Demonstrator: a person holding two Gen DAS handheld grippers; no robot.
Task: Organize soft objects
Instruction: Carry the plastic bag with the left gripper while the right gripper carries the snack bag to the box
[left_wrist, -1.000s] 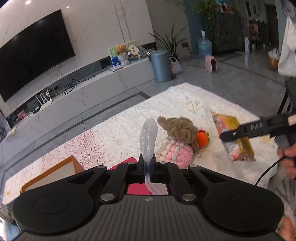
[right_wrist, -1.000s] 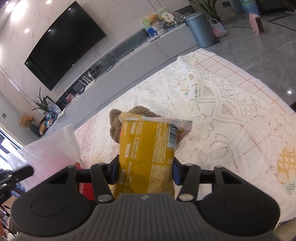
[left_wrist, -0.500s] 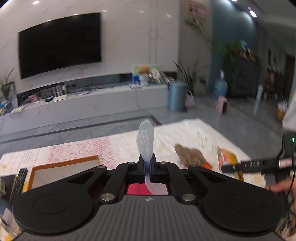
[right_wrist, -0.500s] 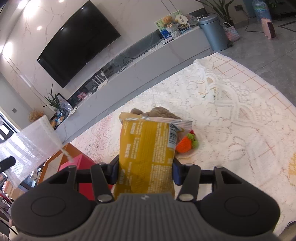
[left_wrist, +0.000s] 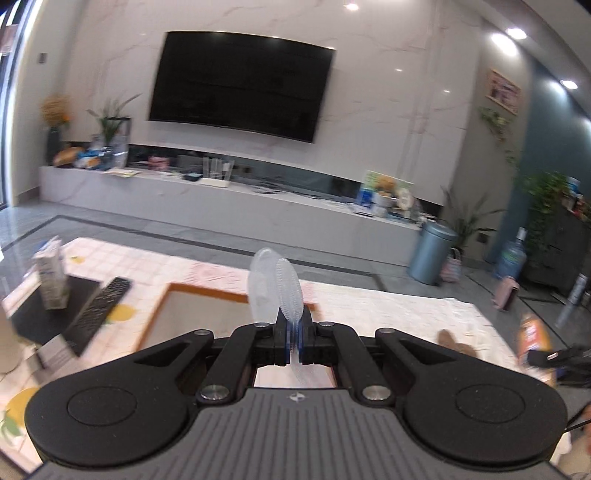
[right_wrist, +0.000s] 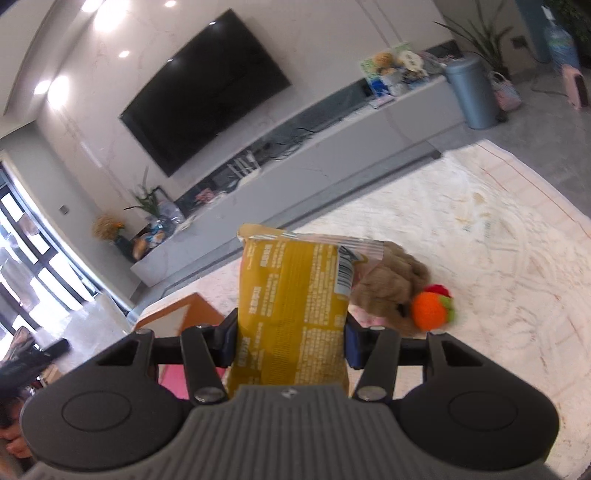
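My left gripper (left_wrist: 293, 341) is shut on a clear bubble-wrap pouch (left_wrist: 275, 293) that sticks up edge-on between the fingers, held above an orange-rimmed box (left_wrist: 192, 306). My right gripper (right_wrist: 291, 339) is shut on a yellow snack packet (right_wrist: 295, 306) and holds it above the lace tablecloth (right_wrist: 480, 240). Behind the packet lie a brown knitted toy (right_wrist: 391, 286) and an orange knitted ball (right_wrist: 430, 312). The right gripper and packet also show at the right edge of the left wrist view (left_wrist: 535, 341). The orange-rimmed box (right_wrist: 173, 317) shows left of the packet.
A black remote (left_wrist: 98, 308) and a small carton (left_wrist: 51, 275) sit on the table's left side. A pink box (right_wrist: 184, 380) shows under the right gripper. Beyond the table are the TV wall (left_wrist: 240, 83), a long cabinet and a blue bin (left_wrist: 430, 254).
The left gripper has swung left and tilted up; its view now faces the TV and the box. The right gripper has shifted left with the packet, uncovering the orange ball.
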